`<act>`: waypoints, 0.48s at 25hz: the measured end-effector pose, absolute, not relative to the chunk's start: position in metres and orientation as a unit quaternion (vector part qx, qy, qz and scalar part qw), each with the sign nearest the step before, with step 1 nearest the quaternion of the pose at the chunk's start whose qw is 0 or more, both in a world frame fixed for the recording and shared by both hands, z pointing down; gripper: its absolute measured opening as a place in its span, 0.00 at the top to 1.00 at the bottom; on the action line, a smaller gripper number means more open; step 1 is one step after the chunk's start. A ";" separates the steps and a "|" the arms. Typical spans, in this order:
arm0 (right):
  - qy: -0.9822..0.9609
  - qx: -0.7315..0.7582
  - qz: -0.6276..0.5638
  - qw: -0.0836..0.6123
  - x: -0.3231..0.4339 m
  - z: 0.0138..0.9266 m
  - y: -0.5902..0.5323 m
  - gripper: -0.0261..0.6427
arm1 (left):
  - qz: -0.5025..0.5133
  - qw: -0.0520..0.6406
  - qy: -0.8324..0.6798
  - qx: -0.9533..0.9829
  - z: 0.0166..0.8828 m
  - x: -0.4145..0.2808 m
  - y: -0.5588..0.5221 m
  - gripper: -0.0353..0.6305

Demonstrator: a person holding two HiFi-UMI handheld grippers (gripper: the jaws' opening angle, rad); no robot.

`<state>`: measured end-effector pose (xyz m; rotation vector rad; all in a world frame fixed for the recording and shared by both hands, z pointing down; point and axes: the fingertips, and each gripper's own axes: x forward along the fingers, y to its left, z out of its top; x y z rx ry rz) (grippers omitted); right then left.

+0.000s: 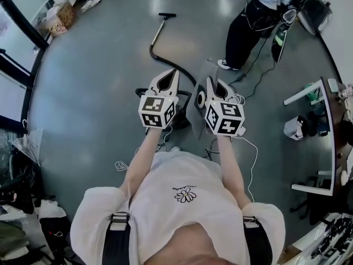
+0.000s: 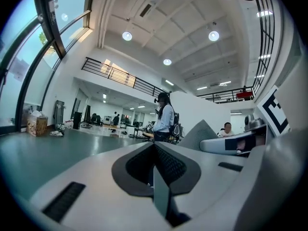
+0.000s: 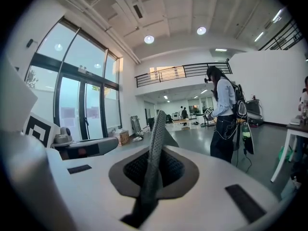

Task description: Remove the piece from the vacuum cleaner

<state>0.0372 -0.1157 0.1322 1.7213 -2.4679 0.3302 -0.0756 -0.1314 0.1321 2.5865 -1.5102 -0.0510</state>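
The black vacuum cleaner (image 1: 183, 99) stands on the floor below my raised hands. Its hose (image 1: 156, 42) runs away to a floor nozzle (image 1: 167, 15). My right gripper (image 1: 214, 85) is shut on a thin grey flat piece (image 1: 199, 93), held up off the cleaner. In the right gripper view the piece (image 3: 156, 129) stands edge-on between the pads of the right gripper (image 3: 154, 160) and sticks out past them. The left gripper (image 1: 167, 77) is level beside it, apart from the piece. In the left gripper view the left gripper (image 2: 155, 150) has its jaws together with nothing in them.
A person (image 1: 251, 21) stands beyond the cleaner with a cable trailing on the floor. A white desk frame (image 1: 322, 142) and a small bin (image 1: 292, 128) are at the right. Cardboard boxes (image 1: 58, 16) sit by the windows at the far left. White cable (image 1: 252, 148) lies near my feet.
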 end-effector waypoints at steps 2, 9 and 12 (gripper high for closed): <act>-0.812 0.570 0.113 0.053 0.042 0.131 -0.110 0.93 | -0.023 0.078 -0.500 0.862 0.131 -0.075 -0.127 0.94; -0.803 0.585 0.113 0.030 0.058 0.120 -0.117 0.93 | -0.041 0.078 -0.492 0.866 0.123 -0.067 -0.131 0.94; -0.803 0.584 0.114 0.028 0.058 0.118 -0.118 0.93 | -0.047 0.080 -0.489 0.867 0.124 -0.068 -0.132 0.94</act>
